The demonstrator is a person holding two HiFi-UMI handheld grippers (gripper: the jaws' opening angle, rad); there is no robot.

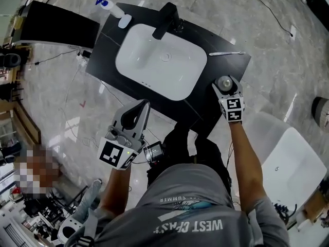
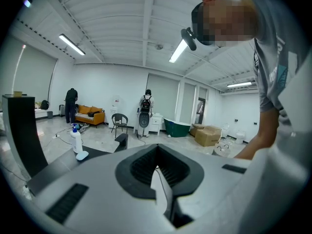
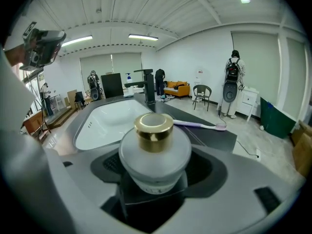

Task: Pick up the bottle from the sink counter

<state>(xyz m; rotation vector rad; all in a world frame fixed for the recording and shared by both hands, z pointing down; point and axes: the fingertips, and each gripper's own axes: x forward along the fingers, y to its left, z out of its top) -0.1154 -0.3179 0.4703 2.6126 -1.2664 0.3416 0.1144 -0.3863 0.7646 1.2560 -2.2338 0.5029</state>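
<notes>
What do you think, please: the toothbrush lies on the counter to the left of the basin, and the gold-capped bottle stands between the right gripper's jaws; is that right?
Not quite: the head view shows the toothbrush on the counter to the right of the basin, not the left. The gold-capped bottle does stand between the jaws of the right gripper.

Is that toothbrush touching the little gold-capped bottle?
Apart. The head view shows a strip of bare black counter between the toothbrush and the bottle.

Head camera steeply above the basin [image 1: 149, 72]
</notes>
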